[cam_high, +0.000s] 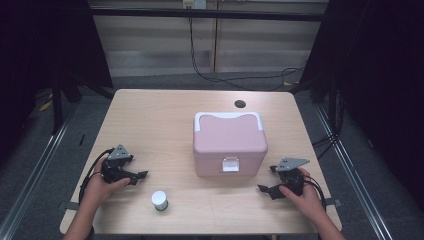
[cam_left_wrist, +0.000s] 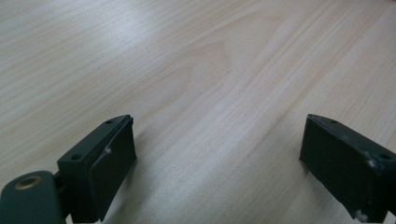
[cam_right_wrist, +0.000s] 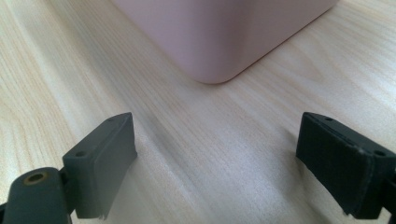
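A pink box (cam_high: 229, 145) with a white handle and a white front latch (cam_high: 230, 164) stands shut in the middle of the wooden table (cam_high: 150, 120). A small white round container (cam_high: 160, 200) sits near the front edge, left of the box. My left gripper (cam_high: 137, 177) rests on the table left of that container, jaws open over bare wood (cam_left_wrist: 219, 130). My right gripper (cam_high: 268, 179) lies just right of the box's front corner, open. In the right gripper view the box's rounded pink corner (cam_right_wrist: 224, 37) sits a little ahead of the open right gripper (cam_right_wrist: 217, 128), apart from it.
A dark round hole (cam_high: 240, 104) is in the table behind the box. Black cables (cam_high: 240, 77) run over the floor beyond the far edge. Metal rails (cam_high: 40, 160) flank the table on both sides.
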